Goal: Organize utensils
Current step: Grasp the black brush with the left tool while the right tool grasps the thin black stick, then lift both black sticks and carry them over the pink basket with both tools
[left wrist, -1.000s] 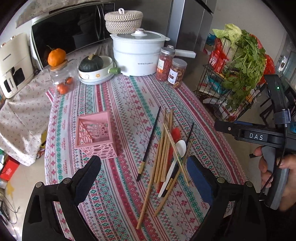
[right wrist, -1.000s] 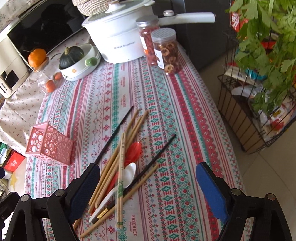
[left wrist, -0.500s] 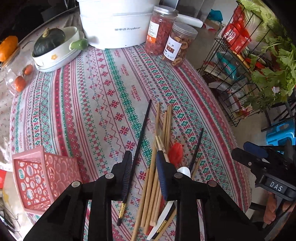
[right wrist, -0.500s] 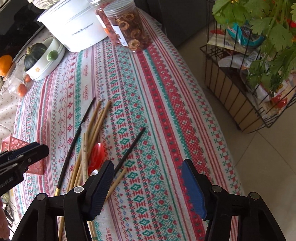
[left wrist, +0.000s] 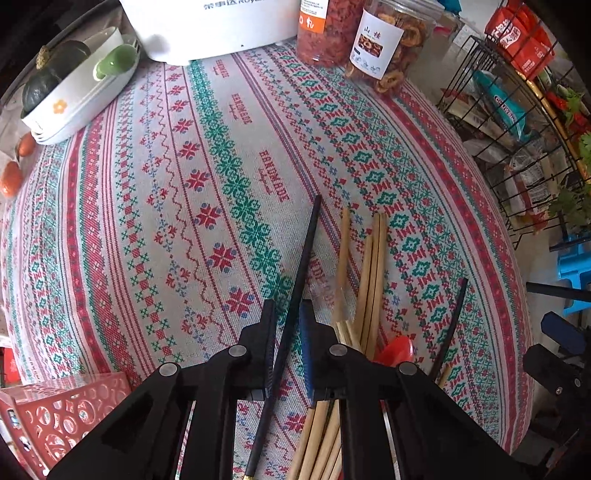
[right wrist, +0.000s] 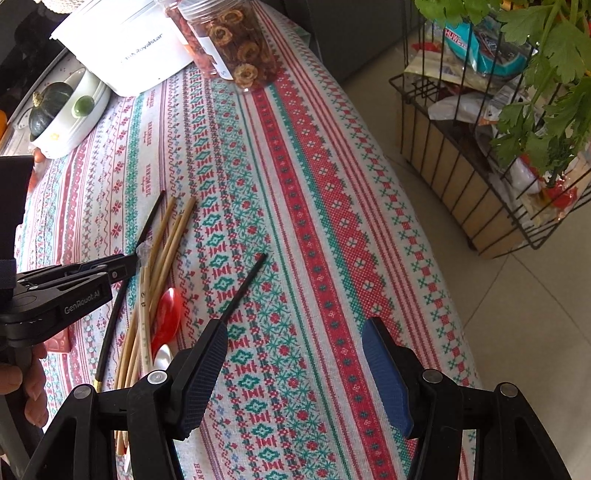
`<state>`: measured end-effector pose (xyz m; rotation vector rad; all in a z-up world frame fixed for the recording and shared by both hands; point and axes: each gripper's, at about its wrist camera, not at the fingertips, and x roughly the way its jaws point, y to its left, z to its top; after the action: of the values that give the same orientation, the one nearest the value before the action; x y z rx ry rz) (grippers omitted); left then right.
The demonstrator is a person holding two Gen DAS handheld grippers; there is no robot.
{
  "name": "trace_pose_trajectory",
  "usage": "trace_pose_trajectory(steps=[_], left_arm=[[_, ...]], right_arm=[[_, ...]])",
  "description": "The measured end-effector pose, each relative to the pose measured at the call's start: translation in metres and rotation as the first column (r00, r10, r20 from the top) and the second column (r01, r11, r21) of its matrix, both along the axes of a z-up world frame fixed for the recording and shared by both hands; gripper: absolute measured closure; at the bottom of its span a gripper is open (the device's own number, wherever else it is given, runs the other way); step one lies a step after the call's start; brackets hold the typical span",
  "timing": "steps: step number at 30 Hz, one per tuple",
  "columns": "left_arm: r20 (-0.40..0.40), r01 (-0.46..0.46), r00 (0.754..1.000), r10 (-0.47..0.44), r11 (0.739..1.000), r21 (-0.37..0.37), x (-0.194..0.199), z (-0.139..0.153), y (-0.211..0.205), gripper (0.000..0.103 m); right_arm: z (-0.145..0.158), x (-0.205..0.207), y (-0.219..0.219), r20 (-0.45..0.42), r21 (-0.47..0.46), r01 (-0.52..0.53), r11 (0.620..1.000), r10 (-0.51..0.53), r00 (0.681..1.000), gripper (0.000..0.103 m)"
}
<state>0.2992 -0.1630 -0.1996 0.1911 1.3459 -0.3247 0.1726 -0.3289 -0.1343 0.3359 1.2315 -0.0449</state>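
My left gripper is closed down around a long black chopstick lying on the patterned tablecloth; it also shows in the right wrist view. Several bamboo chopsticks lie just right of it, with a red spoon and a second black chopstick. In the right wrist view the second black chopstick, red spoon and a white spoon show. My right gripper is open and empty over bare cloth. A pink utensil basket stands at the lower left.
A white pot, two snack jars and a dish with a squash stand at the table's far end. A wire rack with greens and packets stands off the table's right edge.
My left gripper moved down and forward to the black chopstick and its jaws closed from wide open onto it. My right gripper moved forward and right, staying open.
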Motion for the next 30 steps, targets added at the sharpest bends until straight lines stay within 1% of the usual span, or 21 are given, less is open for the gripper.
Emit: trace_pose_trajectory(steps=[1, 3, 6, 8, 10, 12, 15, 19, 20, 23, 24, 25, 26, 27, 30], left_arm=[[0.001, -0.004, 1.000, 0.004, 1.000, -0.002, 0.001, -0.001, 0.000, 0.094], [0.009, -0.001, 1.000, 0.001, 1.000, 0.001, 0.000, -0.001, 0.003, 0.096], [0.053, 0.007, 0.999, -0.008, 1.000, 0.007, -0.009, 0.008, 0.010, 0.098], [0.078, 0.010, 0.997, -0.008, 1.000, -0.013, -0.019, 0.020, 0.021, 0.098], [0.102, 0.012, 0.995, -0.008, 0.999, -0.035, -0.030, 0.035, 0.030, 0.098], [0.135, 0.020, 0.991, -0.013, 0.998, -0.052, -0.043, 0.052, 0.040, 0.098], [0.185, 0.033, 0.983, -0.018, 0.997, -0.076, -0.068, 0.082, 0.051, 0.098], [0.243, 0.054, 0.970, -0.028, 0.993, -0.104, -0.098, 0.112, 0.074, 0.098], [0.254, 0.059, 0.967, -0.030, 0.992, -0.109, -0.106, 0.118, 0.077, 0.098], [0.282, 0.066, 0.959, -0.026, 0.989, -0.131, -0.128, 0.130, 0.097, 0.098], [0.291, 0.063, 0.956, -0.019, 0.988, -0.141, -0.136, 0.134, 0.104, 0.098], [0.299, 0.062, 0.954, -0.015, 0.987, -0.149, -0.143, 0.137, 0.110, 0.098], [0.308, 0.060, 0.951, -0.009, 0.986, -0.157, -0.149, 0.140, 0.116, 0.098], [0.316, 0.057, 0.949, -0.002, 0.985, -0.165, -0.154, 0.141, 0.122, 0.098], [0.337, 0.042, 0.941, 0.031, 0.977, -0.207, -0.169, 0.144, 0.140, 0.098]], right_arm=[[-0.001, 0.001, 0.001, -0.003, 0.000, -0.002, 1.000, 0.002, 1.000, 0.038], [-0.004, 0.003, 0.003, -0.010, 0.003, -0.005, 1.000, 0.005, 1.000, 0.038], [-0.011, 0.009, 0.004, -0.026, 0.020, 0.001, 1.000, -0.001, 1.000, 0.038], [-0.017, 0.013, 0.007, -0.041, 0.042, 0.007, 0.999, -0.005, 0.999, 0.040], [-0.022, 0.018, 0.013, -0.055, 0.061, 0.007, 0.998, -0.003, 0.999, 0.045], [-0.027, 0.022, 0.021, -0.063, 0.070, 0.001, 0.998, 0.003, 0.998, 0.048], [-0.034, 0.028, 0.030, -0.078, 0.069, -0.001, 0.998, 0.006, 0.997, 0.053], [-0.043, 0.035, 0.041, -0.094, 0.047, 0.005, 0.999, -0.001, 0.996, 0.060], [-0.043, 0.036, 0.044, -0.088, 0.029, 0.007, 1.000, -0.004, 0.996, 0.060], [-0.044, 0.041, 0.054, -0.094, -0.044, 0.018, 0.999, -0.022, 0.995, 0.067], [-0.045, 0.042, 0.058, -0.095, -0.068, 0.019, 0.997, -0.026, 0.995, 0.072], [-0.045, 0.043, 0.062, -0.093, -0.086, 0.024, 0.996, -0.032, 0.995, 0.080], [-0.045, 0.043, 0.062, -0.089, -0.099, 0.030, 0.995, -0.039, 0.995, 0.083], [-0.046, 0.044, 0.064, -0.084, -0.107, 0.038, 0.994, -0.047, 0.995, 0.089], [-0.047, 0.048, 0.065, -0.064, -0.095, 0.057, 0.994, -0.063, 0.996, 0.091]])
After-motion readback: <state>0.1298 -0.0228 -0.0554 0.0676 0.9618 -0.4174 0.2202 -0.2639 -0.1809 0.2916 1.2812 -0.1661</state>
